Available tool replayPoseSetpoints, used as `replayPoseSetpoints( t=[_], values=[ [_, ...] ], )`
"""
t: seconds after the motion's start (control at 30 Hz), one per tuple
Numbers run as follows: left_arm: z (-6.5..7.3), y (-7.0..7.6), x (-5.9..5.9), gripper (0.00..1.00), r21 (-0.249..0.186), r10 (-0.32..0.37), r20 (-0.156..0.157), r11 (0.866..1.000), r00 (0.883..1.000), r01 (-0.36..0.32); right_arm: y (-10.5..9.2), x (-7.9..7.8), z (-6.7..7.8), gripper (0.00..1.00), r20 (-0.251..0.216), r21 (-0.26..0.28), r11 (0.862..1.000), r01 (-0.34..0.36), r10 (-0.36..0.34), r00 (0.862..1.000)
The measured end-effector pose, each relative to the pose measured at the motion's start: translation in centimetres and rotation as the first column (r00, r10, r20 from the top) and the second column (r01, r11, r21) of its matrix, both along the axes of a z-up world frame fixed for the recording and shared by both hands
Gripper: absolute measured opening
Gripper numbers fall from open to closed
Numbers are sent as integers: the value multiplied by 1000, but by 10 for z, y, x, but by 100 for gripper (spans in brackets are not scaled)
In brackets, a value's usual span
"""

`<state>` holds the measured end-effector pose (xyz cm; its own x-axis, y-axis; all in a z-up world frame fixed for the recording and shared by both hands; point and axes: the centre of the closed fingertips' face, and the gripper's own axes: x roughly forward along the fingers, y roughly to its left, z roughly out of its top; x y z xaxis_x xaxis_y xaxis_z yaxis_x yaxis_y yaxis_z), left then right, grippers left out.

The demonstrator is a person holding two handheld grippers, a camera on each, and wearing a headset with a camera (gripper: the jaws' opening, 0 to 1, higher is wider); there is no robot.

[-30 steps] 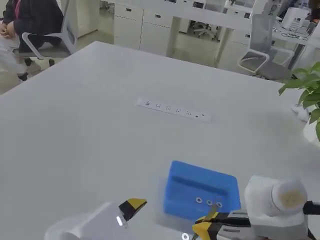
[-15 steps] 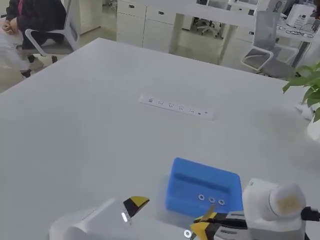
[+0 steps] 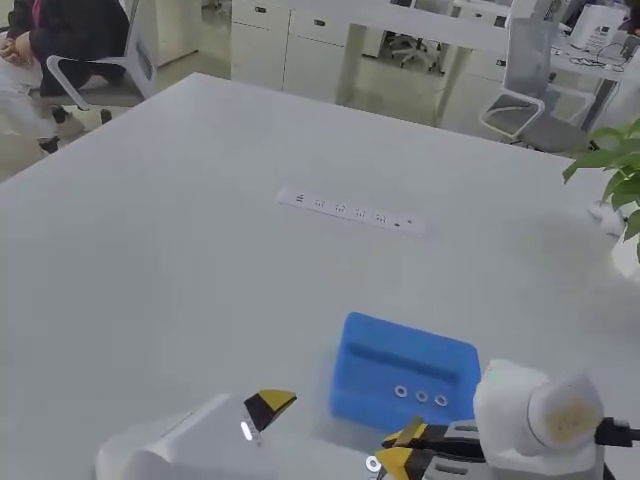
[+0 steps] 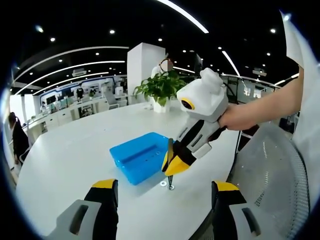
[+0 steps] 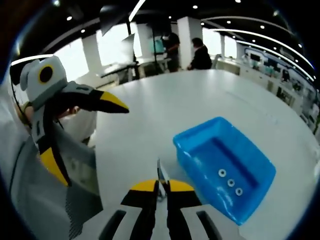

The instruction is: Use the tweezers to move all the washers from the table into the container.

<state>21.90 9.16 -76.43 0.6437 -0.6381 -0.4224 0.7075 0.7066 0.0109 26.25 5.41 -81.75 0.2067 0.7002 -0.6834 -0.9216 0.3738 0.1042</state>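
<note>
The right tongs [image 5: 161, 192] are clamped on the tweezers [image 5: 159, 174], whose tips point down just beside one washer [image 4: 163, 183] lying on the counter [image 3: 200, 250] near the blue container [image 5: 200, 131]. Three washers [image 5: 230, 182] lie inside it. The left tongs [image 4: 165, 192] hang apart, holding nothing.

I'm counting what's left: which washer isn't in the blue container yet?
The lone washer on the table beside the tip of the tweezers, just outside the container; the other three washers lie in a row inside it.
</note>
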Motion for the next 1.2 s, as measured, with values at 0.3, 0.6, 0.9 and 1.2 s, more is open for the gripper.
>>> replayPoseSetpoints(
  t=[0.3,0.6,0.9,1.2],
  values=[
    [0,0,0,76,5,0,0,1000,1000,0,-2,5,13,3,-11,45,998,38,-38,999],
    [0,0,-1,76,6,-3,2,1000,1000,3,2,12,37,3,21,69,997,29,-30,999],
    [1,0,0,76,2,0,4,1000,1000,0,7,25,64,3,69,95,995,15,-22,997],
    [2,0,0,77,-5,2,5,1000,1000,-2,8,43,80,3,99,103,995,12,-23,995]
  ],
)
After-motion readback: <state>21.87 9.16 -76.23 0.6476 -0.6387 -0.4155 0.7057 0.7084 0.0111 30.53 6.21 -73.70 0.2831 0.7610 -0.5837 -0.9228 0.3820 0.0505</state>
